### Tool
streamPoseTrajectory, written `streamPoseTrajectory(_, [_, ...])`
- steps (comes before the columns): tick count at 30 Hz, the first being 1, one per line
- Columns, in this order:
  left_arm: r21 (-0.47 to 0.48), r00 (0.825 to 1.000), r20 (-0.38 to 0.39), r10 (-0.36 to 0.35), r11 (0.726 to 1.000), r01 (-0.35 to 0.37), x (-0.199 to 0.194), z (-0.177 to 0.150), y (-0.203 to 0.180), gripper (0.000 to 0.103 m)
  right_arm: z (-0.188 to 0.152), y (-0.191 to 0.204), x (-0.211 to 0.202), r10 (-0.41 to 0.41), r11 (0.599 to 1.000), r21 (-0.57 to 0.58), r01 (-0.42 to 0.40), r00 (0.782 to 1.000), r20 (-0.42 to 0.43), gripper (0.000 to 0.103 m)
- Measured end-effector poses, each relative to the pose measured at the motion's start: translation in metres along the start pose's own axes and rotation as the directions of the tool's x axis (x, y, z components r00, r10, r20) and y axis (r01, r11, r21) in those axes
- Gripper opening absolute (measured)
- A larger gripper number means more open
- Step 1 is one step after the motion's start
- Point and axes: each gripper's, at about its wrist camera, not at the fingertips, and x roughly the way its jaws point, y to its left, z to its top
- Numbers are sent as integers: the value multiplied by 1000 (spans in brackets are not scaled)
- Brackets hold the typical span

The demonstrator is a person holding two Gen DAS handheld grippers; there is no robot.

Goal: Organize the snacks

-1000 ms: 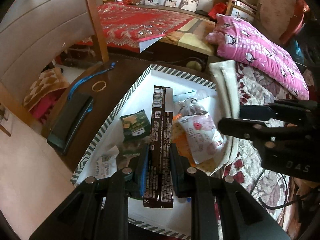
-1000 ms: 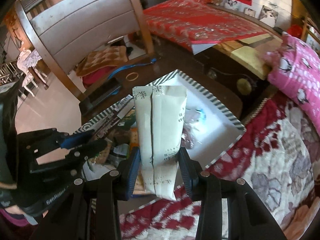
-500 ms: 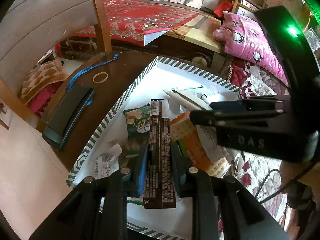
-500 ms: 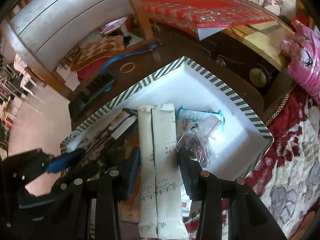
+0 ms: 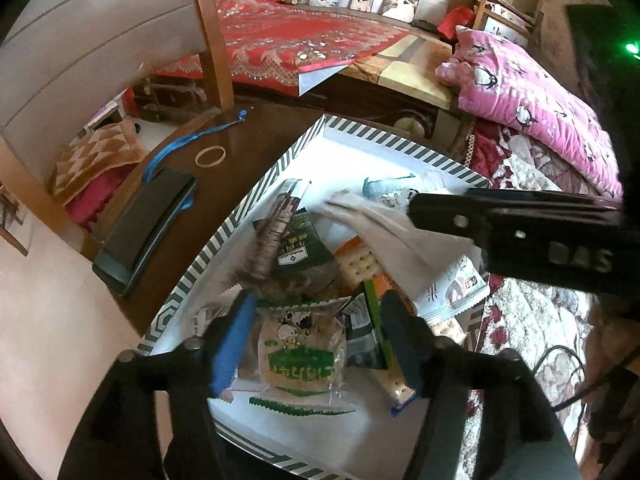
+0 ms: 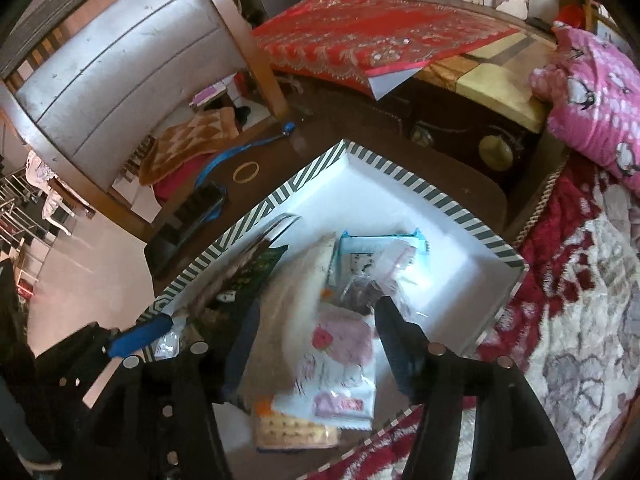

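A white box with a green-striped rim (image 5: 384, 142) (image 6: 404, 178) holds several snack packets. My left gripper (image 5: 320, 340) is open and empty above a green-and-white packet (image 5: 300, 354). The dark brown bar packet (image 5: 276, 236) lies blurred against the box's left wall. My right gripper (image 6: 316, 340) is open over the box; the long white packet (image 6: 296, 300) lies blurred between its fingers on the pile, above a pink-and-white packet (image 6: 340, 364). A blue packet (image 6: 380, 248) lies behind. The right gripper also shows in the left wrist view (image 5: 520, 236).
The box stands on a dark wooden table (image 5: 256, 140) with a black case (image 5: 146, 224), a blue lanyard (image 5: 188, 142) and a rubber band (image 5: 210, 156) to its left. A chair (image 5: 100, 60) stands behind. A patterned bed cover (image 6: 560, 320) lies right.
Both grippers opened. The left let go of the dark brown bar packet and the right let go of the long white packet; both packets dropped into the box.
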Motion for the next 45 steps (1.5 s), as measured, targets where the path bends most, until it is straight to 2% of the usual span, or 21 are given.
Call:
streamPoseTrajectory(6, [-8, 999, 33, 12, 1000, -12, -9, -4, -1, 79, -20, -6, -28, -25, 1000, 12, 24, 998, 55, 80])
streamPoseTrajectory(11, [-9, 996, 91, 8, 1000, -7, -22, -7, -7, 83, -42, -11, -51, -52, 999, 17, 51, 993, 104, 85])
streamPoseTrajectory(14, [-5, 990, 139, 31, 1000, -30, -34, -9, -11, 87, -57, -13, -63, -72, 997, 23, 69, 988, 135, 90])
streamPoseTrajectory(18, [-6, 983, 180, 45, 999, -45, -48, -13, -15, 97, -78, -16, -74, -80, 996, 39, 75, 983, 165, 92])
streamPoseTrajectory(26, [70, 981, 177, 82, 993, -96, -56, -26, -31, 98, -103, -19, -82, -77, 996, 52, 70, 984, 158, 93])
streamPoseTrajectory(32, [65, 985, 168, 39, 997, -50, -58, -31, -29, 98, -112, -21, -88, -78, 996, 56, 70, 985, 156, 93])
streamPoseTrajectory(34, [64, 984, 166, 66, 995, -78, -59, -31, -30, 103, -114, -20, -89, -78, 996, 53, 71, 985, 154, 93])
streamPoseTrajectory(36, [79, 980, 171, 98, 990, -113, -59, -31, -32, 103, -115, -18, -90, -77, 996, 47, 71, 985, 155, 93])
streamPoseTrajectory(41, [69, 985, 163, 63, 995, -75, -58, -32, -29, 103, -116, -16, -86, -76, 997, 43, 71, 988, 137, 93])
streamPoseTrajectory(45, [71, 984, 167, 65, 994, -78, -57, -32, -28, 103, -116, -14, -84, -75, 997, 35, 71, 989, 128, 93])
